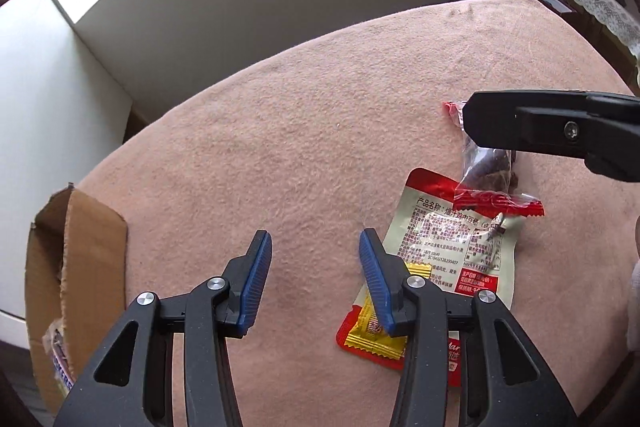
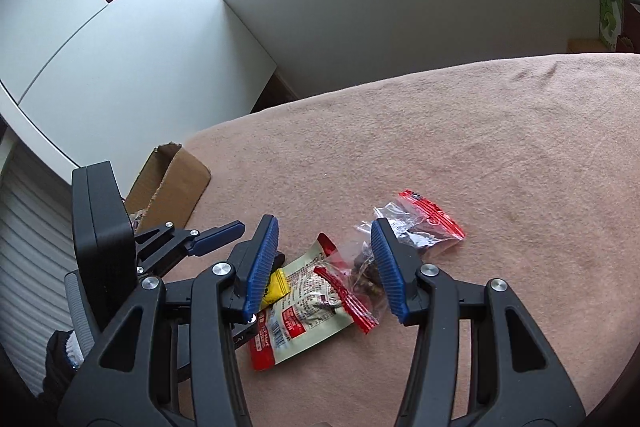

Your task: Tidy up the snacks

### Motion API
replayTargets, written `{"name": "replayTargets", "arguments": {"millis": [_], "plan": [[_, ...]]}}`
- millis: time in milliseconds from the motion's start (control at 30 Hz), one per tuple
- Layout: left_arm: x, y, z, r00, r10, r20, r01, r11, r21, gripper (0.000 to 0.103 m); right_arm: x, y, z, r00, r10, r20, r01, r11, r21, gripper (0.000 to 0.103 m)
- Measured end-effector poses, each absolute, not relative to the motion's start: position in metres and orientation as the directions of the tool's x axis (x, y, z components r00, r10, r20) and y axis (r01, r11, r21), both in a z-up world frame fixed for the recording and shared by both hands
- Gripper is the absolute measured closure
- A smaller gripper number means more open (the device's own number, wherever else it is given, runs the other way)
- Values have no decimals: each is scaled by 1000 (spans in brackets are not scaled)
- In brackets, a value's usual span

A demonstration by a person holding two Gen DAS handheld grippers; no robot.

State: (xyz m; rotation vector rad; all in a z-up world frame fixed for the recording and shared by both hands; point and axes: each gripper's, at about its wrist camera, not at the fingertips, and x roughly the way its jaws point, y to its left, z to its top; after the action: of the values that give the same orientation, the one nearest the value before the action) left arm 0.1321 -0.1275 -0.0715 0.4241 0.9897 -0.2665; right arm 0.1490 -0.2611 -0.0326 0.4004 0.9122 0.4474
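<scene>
Left gripper (image 1: 316, 247): jaws spread, nothing between them, over bare pink tablecloth (image 1: 280, 107). Its right finger (image 1: 376, 279) hides part of a yellow candy wrapper (image 1: 374, 331) lying on the cream-and-red snack pouch (image 1: 452, 247).

Right gripper (image 2: 324, 267): jaws spread, empty, above the snack pile; one clear red-ended packet (image 2: 356, 279) overlaps the pouch, a second (image 2: 424, 223) lies just beyond.

Cardboard box (image 1: 68, 259) at the table's left edge is cut off; the left view alone shows a wrapper inside, print unclear.
</scene>
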Motion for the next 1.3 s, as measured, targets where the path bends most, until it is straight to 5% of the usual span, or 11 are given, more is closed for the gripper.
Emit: {"name": "replayTargets", "arguments": {"millis": [333,733,1300], "plan": [[102,-86,-50,592,-113,-798,303,949,90,56,149,-225,-44,474,544,-693,-251,837,486,51],[75,-100,-60,488,-347,-801,456,884,-105,56,155,-252,-60,474,512,-716,-172,852,495,51],[95,-64,-68,561,-198,-804,291,956,-32,53,136,-250,-63,451,499,-740,-166,862,480,51]]}}
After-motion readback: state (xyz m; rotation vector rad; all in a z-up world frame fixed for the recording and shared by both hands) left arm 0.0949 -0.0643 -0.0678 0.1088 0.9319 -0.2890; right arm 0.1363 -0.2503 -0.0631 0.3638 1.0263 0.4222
